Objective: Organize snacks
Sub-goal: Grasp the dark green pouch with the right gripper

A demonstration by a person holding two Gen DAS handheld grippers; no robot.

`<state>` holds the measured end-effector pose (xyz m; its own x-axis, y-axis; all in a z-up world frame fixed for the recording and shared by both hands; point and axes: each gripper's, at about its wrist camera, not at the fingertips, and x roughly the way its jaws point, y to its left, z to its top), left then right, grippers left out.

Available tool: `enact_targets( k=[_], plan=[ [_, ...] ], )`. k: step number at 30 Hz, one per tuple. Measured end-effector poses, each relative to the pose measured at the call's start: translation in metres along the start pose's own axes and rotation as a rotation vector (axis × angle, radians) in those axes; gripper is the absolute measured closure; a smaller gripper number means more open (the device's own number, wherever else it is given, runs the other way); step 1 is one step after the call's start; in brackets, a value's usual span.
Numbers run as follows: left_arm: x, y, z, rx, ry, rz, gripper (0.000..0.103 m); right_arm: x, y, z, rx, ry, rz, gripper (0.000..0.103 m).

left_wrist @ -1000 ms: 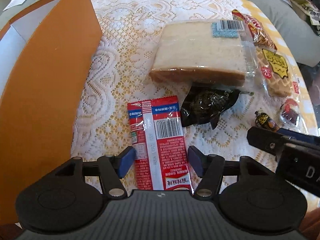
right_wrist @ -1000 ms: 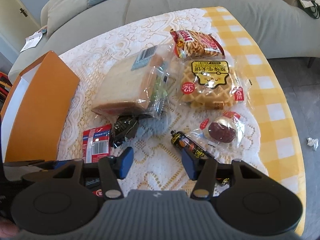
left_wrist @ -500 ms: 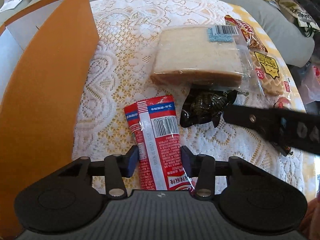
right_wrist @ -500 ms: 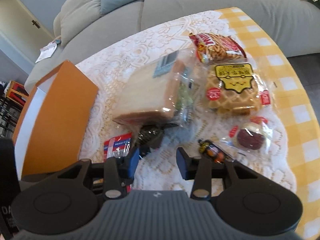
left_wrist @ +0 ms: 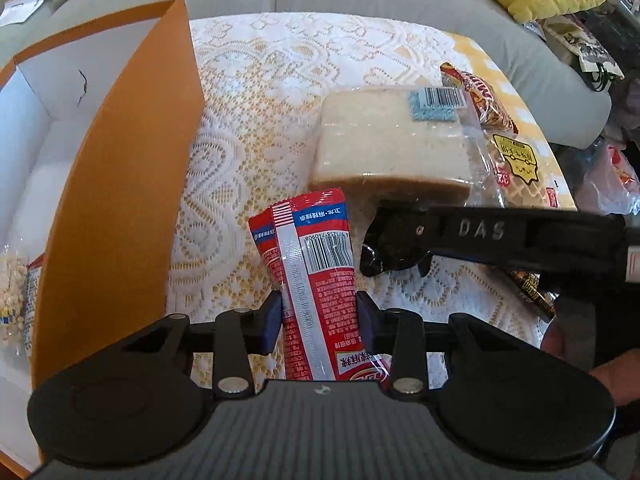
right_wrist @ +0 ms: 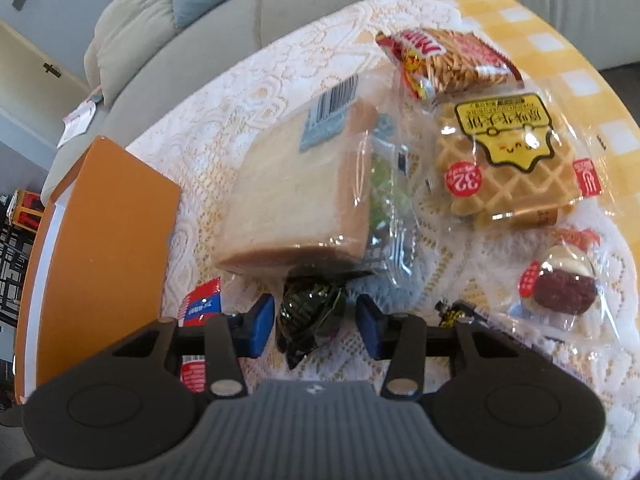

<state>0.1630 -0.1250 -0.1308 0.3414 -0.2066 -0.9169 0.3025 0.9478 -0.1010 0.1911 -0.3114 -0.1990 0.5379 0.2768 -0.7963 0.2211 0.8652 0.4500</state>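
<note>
1. The table (left_wrist: 280,80), under its lace cloth, carries everything. The orange box (left_wrist: 120,200) stands open along its left edge, and I take it as the place the snacks go, since a pale bag already lies inside it.
2. The bagged bread (right_wrist: 296,196) lies mid-table. The waffle pack (right_wrist: 504,164) and noodle-stick bag (right_wrist: 452,60) sit beside it toward the right edge, and the date pack (right_wrist: 560,288) lies nearer me. None of these is touched.
3. My left gripper (left_wrist: 318,314) has the red packet (left_wrist: 316,272) pinched across its width, both blue pads pressing its sides. The packet stands tilted with its far end off the cloth, just beside the box wall, which suits a short carry into the box.
4. My right gripper (right_wrist: 316,326) straddles the dark foil snack (right_wrist: 308,312), which lies on the cloth at the near edge of the bread. The jaws are narrow, but a sliver of gap shows on each side, so I judge nothing is gripped yet.
5. A second ago the left jaws stood wide either side of the flat-lying packet; they have just been closing and now clamp it, lifted. The right jaws then hung over bare cloth, with a small black-and-yellow stick snack (right_wrist: 452,312) by the right finger; they too have just been closing, now around the foil snack.
</note>
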Motion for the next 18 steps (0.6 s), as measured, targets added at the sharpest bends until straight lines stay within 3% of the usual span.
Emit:
enact_targets(
  k=[8, 15, 18],
  plan=[
    [-0.020, 0.003, -0.003, -0.007, -0.022, -0.005, 0.060, -0.007, 0.001, -0.005, -0.026, 0.011, -0.019, 0.070],
    [-0.052, 0.009, -0.010, -0.011, -0.045, -0.036, 0.060, -0.035, 0.011, -0.027, -0.052, 0.042, -0.011, 0.071],
    [-0.070, 0.011, -0.013, -0.006, -0.058, -0.040, 0.060, -0.056, 0.022, -0.036, -0.120, 0.005, -0.034, 0.071]
  ],
)
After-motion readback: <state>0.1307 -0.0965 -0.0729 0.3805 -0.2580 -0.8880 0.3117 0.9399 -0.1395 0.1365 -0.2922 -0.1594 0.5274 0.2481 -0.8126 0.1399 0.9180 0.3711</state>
